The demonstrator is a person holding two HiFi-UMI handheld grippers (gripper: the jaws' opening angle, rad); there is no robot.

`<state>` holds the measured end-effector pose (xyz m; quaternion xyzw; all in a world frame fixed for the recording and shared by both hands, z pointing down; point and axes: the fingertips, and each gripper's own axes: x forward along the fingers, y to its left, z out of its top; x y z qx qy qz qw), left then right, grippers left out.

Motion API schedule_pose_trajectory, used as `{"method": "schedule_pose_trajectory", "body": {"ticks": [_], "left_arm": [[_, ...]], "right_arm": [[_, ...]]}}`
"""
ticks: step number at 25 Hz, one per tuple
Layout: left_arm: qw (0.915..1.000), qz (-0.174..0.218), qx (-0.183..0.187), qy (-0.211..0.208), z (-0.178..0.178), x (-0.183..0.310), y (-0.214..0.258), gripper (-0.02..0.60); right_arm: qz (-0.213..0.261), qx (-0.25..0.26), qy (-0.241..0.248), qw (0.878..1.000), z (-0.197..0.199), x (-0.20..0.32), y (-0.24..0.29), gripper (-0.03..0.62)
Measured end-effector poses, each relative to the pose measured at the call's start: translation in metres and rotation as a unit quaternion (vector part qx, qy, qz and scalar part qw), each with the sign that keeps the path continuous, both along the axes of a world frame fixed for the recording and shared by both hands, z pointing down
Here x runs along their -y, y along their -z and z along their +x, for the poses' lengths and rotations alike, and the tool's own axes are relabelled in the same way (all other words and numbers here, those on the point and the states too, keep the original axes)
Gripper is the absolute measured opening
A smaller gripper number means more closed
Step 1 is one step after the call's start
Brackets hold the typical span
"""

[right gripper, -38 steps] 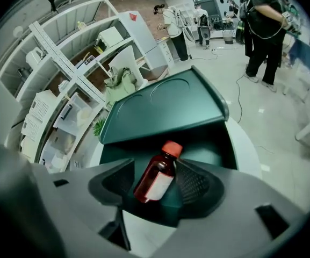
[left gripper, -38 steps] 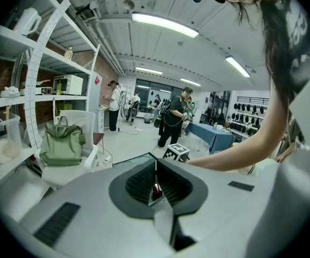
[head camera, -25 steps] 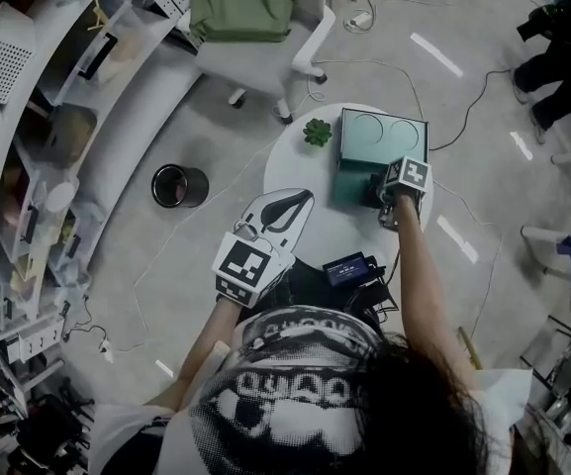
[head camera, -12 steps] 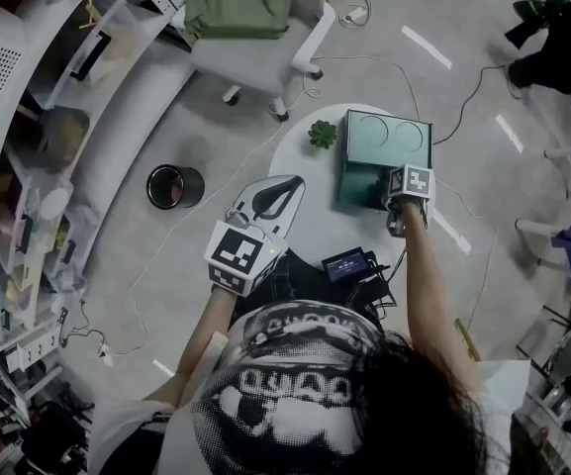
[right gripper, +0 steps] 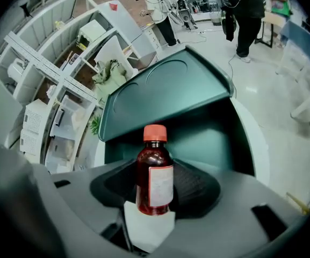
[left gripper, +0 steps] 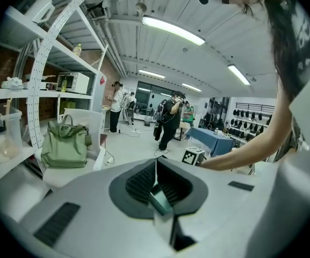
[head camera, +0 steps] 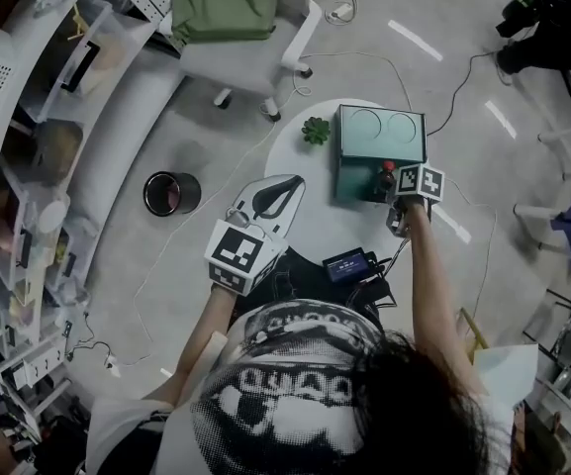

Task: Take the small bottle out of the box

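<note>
The small brown bottle [right gripper: 153, 171] with a red cap and white label stands upright between the jaws of my right gripper [right gripper: 155, 198], whose pads press its sides. In the head view the bottle [head camera: 386, 178] shows its red cap at the near right edge of the open teal box [head camera: 356, 171], with my right gripper [head camera: 392, 191] holding it there. The box's lid [head camera: 381, 127] lies folded back behind it. My left gripper [head camera: 277, 194] hovers over the white table's left side, away from the box; its jaws [left gripper: 156, 168] are shut with nothing held.
The round white table [head camera: 310, 231] also carries a small green plant [head camera: 316, 131] beside the box and a black device [head camera: 348, 265] at its near edge. On the floor stand a black bin [head camera: 170, 192] and a chair with a green bag [head camera: 224, 3]. Shelves line the left.
My right gripper has closed on the bottle and lifted it, so the red cap now shows above the box. The left gripper shifted slightly toward the table.
</note>
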<state>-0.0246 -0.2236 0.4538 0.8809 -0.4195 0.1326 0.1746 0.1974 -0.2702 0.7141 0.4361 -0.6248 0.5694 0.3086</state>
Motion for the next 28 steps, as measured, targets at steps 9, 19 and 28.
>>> {"method": "schedule_pose_trajectory", "body": {"ticks": [9,19,28], "left_arm": [[0.9997,0.004,0.003,-0.022,0.012,-0.007,0.002,0.017],[0.9992,0.003,0.011,-0.039,0.031,-0.022,0.0,0.017],[0.9992,0.003,0.018,-0.035,0.054,-0.046,-0.001,0.017]], "right_arm": [[0.071,0.064,-0.023,0.995,-0.012,-0.006,0.048,0.215],[0.169,0.138,-0.052,0.974,-0.023,-0.026,0.124,0.215],[0.245,0.19,-0.066,0.948,-0.016,-0.059,0.19,0.215]]}}
